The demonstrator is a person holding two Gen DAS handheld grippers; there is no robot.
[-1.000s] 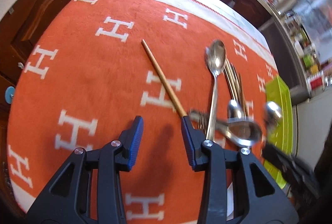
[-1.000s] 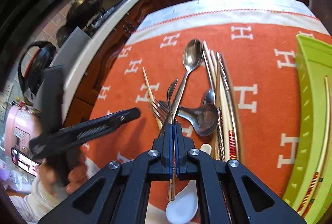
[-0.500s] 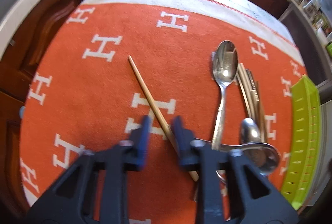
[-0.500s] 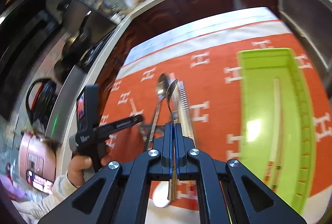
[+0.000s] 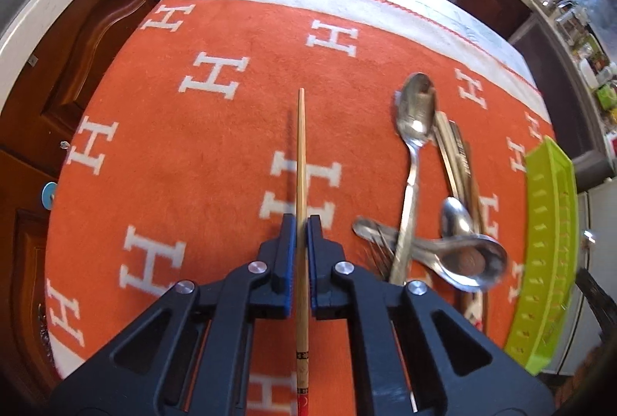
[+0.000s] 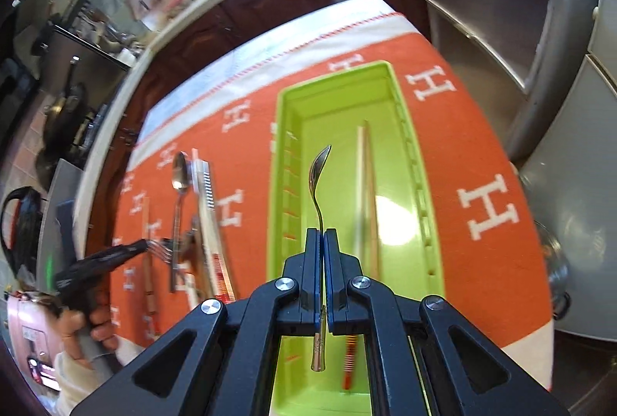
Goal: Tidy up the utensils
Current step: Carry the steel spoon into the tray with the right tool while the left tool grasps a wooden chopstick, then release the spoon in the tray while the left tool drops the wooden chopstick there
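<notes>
My left gripper (image 5: 302,223) is shut on a wooden chopstick (image 5: 300,153), which points straight ahead just over the orange cloth (image 5: 216,153). To its right lies a pile of utensils: a long spoon (image 5: 413,130), a ladle-shaped spoon (image 5: 466,261), a fork and more chopsticks. My right gripper (image 6: 322,236) is shut on a small metal spoon (image 6: 319,176) and holds it above the green tray (image 6: 285,153). A pair of chopsticks (image 6: 366,192) lies inside the tray. The left gripper also shows in the right wrist view (image 6: 144,245) beside the pile.
The green tray's edge (image 5: 547,223) shows at the right of the left wrist view. Dark wooden cabinets (image 5: 96,41) and a white counter edge surround the table. A grey appliance (image 6: 570,184) stands to the right of the table.
My left gripper has closed on the chopstick, which now lines up between the fingers. My right gripper has carried the small spoon from the pile rightward to above the green tray.
</notes>
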